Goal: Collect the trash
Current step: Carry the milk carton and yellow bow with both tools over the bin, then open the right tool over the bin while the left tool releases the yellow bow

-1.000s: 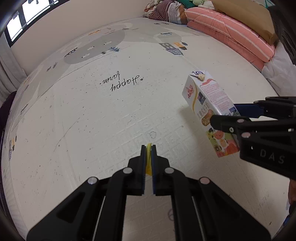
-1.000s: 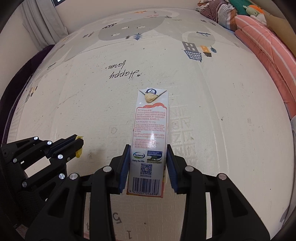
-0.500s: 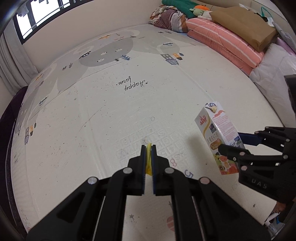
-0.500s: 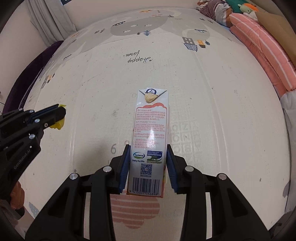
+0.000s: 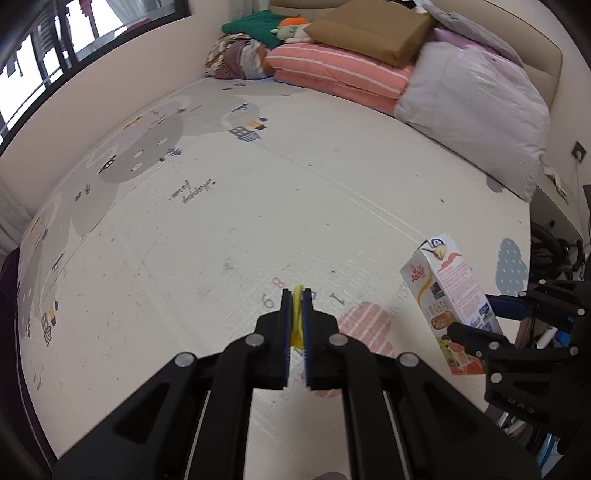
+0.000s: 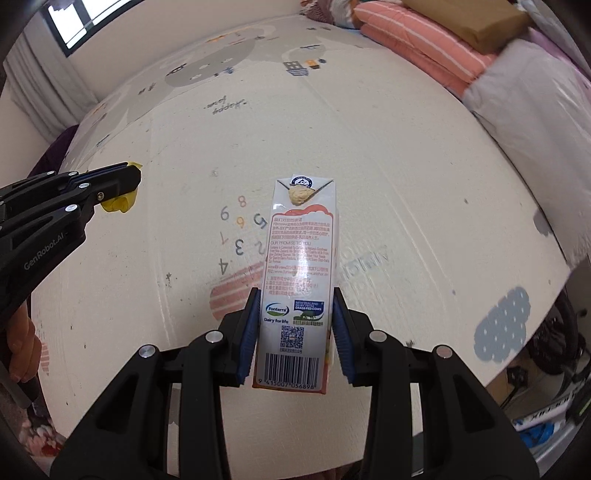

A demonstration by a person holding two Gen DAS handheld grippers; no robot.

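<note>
A white and orange milk carton is clamped at its lower half between the blue pads of my right gripper, lifted above the play mat. The same carton shows at the right of the left wrist view, held by the right gripper. My left gripper is shut on a small yellow scrap that pokes out between its tips. From the right wrist view the left gripper sits at the left with the yellow scrap hanging under its tips.
A cream play mat with numbers and grey drawings covers the floor. Folded pink bedding, a brown cushion and a pale quilt lie along the far right. Clutter and cables sit beyond the mat's near right edge.
Both grippers have risen and travelled toward the mat's near edge, keeping hold of the scrap and the carton. The printed numbers and striped cloud now lie beneath them.
</note>
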